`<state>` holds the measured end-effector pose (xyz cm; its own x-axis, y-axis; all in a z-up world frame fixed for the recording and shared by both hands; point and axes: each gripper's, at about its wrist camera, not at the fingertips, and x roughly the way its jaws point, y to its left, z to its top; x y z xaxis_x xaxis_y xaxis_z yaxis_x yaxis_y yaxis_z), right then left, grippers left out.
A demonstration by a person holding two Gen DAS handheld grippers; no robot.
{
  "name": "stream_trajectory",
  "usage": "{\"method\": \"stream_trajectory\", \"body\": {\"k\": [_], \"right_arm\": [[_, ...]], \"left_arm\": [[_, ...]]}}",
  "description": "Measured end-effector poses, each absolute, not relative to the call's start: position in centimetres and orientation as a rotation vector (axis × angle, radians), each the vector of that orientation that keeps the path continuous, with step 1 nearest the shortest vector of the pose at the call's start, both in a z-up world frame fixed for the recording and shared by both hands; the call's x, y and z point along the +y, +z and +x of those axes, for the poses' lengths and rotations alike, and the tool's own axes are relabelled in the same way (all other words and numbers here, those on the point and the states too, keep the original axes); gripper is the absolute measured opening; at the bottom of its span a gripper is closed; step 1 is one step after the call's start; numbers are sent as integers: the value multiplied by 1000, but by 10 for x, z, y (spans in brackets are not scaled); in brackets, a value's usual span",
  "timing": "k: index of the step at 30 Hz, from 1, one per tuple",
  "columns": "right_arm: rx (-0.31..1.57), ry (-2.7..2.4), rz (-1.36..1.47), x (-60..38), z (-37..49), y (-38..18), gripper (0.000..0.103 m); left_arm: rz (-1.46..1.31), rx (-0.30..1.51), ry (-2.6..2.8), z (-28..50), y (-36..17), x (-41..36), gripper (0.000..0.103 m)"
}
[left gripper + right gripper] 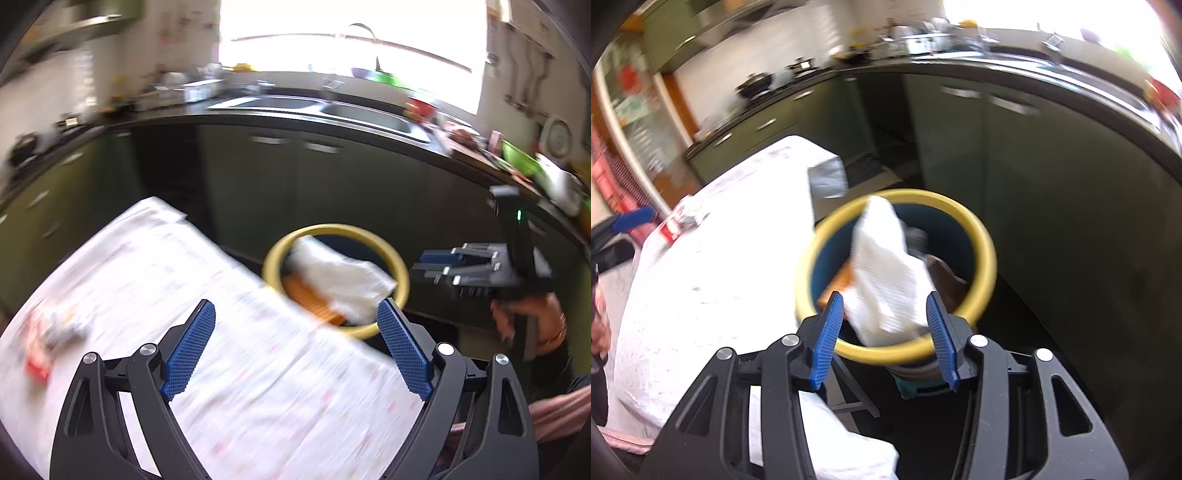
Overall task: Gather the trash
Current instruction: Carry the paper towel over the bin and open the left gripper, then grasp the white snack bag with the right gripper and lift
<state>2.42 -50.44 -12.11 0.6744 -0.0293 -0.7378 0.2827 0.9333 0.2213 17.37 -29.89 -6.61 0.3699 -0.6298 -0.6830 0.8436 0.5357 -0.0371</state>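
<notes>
Drop step: white tissue (886, 273) hangs over the yellow-rimmed bin (986, 254), ahead of the open right gripper (884, 332), its pads clear. Left gripper (297, 347) gapes empty; next, the red wrapper (37, 363) to its left on the table (258, 387).

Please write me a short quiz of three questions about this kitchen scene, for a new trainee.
1. True or false: the white paper towel lies on the table's white patterned cloth.
2. What colour is the rim of the round blue bin?
3. Which trash remains on the table: A) red-and-white wrapper, B) green bottle, C) brown banana peel?

Key: 1 false, it is over the bin's mouth, between the right tongs, whose pads do not press it. 2 yellow. 3 A.
</notes>
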Motion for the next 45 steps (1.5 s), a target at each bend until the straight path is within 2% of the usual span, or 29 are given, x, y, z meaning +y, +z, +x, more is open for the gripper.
{"method": "stream_trajectory", "body": {"k": [8,12,17,26,32,45], "right_arm": [[844,72,172,-417,111,-93,46],[845,265,125,-360,161,-90,57],[852,473,59,-299,226,-92,60],[908,618,-227,-225,337,-117,71],[980,653,-326,-212,384,-131,71],[1105,716,-375,-202,412,-150,69]], "left_arm": [[257,674,-708,153,-73,-157,92],[173,684,-614,144,-85,-97,92],[117,687,-537,131,-97,-49,95],[108,696,-483,120,-109,-30,96],[80,712,-489,128,-115,-26,96],[60,735,-480,141,-125,-22,96]]}}
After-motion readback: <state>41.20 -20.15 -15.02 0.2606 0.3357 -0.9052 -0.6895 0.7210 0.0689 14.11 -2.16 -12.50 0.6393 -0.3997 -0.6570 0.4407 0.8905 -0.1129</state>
